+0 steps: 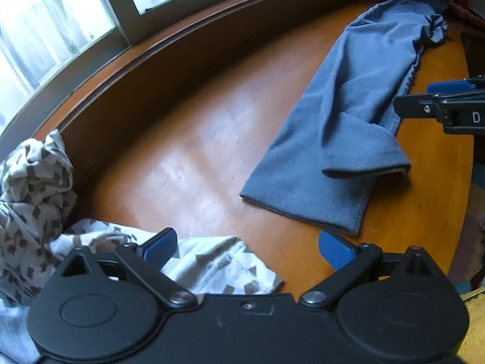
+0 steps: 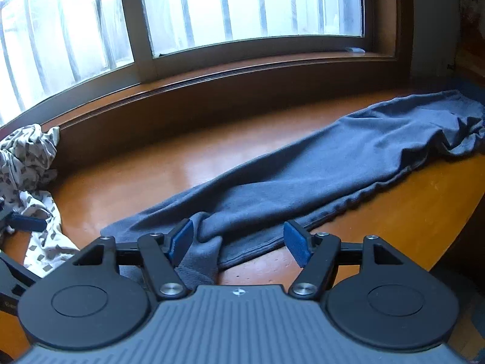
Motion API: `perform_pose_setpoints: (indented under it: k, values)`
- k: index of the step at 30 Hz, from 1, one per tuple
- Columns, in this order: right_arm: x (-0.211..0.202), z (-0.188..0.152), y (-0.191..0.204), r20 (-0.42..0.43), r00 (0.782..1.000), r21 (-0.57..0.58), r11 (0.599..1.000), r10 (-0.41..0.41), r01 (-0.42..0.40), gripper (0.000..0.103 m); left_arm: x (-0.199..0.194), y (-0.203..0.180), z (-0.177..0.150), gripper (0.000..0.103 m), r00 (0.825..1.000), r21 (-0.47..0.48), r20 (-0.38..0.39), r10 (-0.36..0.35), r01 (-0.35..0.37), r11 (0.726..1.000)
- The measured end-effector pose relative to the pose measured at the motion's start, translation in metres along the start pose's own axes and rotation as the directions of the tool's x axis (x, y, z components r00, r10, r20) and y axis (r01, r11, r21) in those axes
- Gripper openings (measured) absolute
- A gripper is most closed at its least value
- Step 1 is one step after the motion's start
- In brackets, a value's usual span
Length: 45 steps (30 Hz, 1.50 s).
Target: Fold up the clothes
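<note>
Both grippers wide apart, empty: left gripper (image 1: pixel 247 248), right gripper (image 2: pixel 239 244) | writing: "D", possibly cut off

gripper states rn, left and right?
Left gripper: open, empty, above the patterned white garment.
Right gripper: open, holding nothing; a fold of the blue-grey garment lies between its fingers.

Patterned cloth (image 1: pixel 33 188) cut off, perhaps crumpled.

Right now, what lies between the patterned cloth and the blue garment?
Only bare wooden tabletop separates the patterned cloth from the blue garment, clearest in the left wrist view.
</note>
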State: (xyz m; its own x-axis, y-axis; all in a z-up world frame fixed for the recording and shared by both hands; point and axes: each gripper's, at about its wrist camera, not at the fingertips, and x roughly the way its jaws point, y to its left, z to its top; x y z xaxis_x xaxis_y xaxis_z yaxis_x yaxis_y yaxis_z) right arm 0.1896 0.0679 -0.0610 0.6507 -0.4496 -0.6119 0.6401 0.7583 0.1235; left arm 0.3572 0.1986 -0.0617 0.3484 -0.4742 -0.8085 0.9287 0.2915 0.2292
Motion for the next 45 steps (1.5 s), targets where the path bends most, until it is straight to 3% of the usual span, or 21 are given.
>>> perform_pose_setpoints:
  k: [8,18,27,30,34,37,38,39,41,45]
  values:
    - [0.008,-0.008,-0.005,-0.043,0.999,0.010,1.000,-0.014,0.015,0.069,0.006,0.000,-0.006,0.100,0.999,-0.002,-0.045,-0.021,0.021,1.000]
    - [0.004,-0.015,-0.008,-0.029,0.996,0.010,0.997,-0.080,0.080,0.069,0.007,0.000,-0.006,0.100,0.999,0.013,-0.030,-0.042,0.042,0.999]
    - [-0.005,-0.023,0.001,-0.024,0.996,-0.046,0.995,0.084,-0.085,0.069,0.005,0.000,-0.006,0.100,0.999,0.027,-0.018,-0.034,0.035,0.999]
    - [-0.006,-0.029,0.020,-0.052,0.987,-0.165,0.973,0.152,-0.158,0.068,0.006,0.002,-0.006,0.100,0.999,0.017,-0.022,-0.033,0.034,0.999]
    - [0.001,-0.032,0.030,-0.075,0.984,-0.233,0.957,0.162,-0.175,0.067,0.006,0.003,-0.007,0.100,0.999,-0.006,-0.027,-0.040,0.040,0.999]
    - [0.008,-0.032,0.031,-0.078,0.987,-0.265,0.951,0.143,-0.158,0.059,0.007,0.004,-0.008,0.100,0.999,-0.013,-0.028,-0.044,0.043,0.999]
    - [0.011,-0.031,0.031,-0.078,0.988,-0.283,0.947,0.134,-0.151,0.048,0.007,0.004,-0.008,0.100,0.999,-0.015,-0.029,-0.045,0.044,0.999]
    - [0.014,-0.031,0.032,-0.078,0.989,-0.300,0.943,0.126,-0.144,0.028,0.007,0.005,-0.008,0.100,0.999,-0.018,-0.028,-0.044,0.043,0.999]
    - [0.005,-0.015,0.039,-0.068,0.988,-0.308,0.938,0.142,-0.156,0.008,0.007,0.007,-0.008,0.100,0.999,-0.023,-0.025,-0.041,0.040,0.999]
    - [-0.016,0.019,0.054,-0.048,0.983,-0.322,0.929,0.177,-0.183,0.008,0.007,0.014,-0.010,0.100,0.999,-0.046,-0.025,-0.040,0.039,0.998]
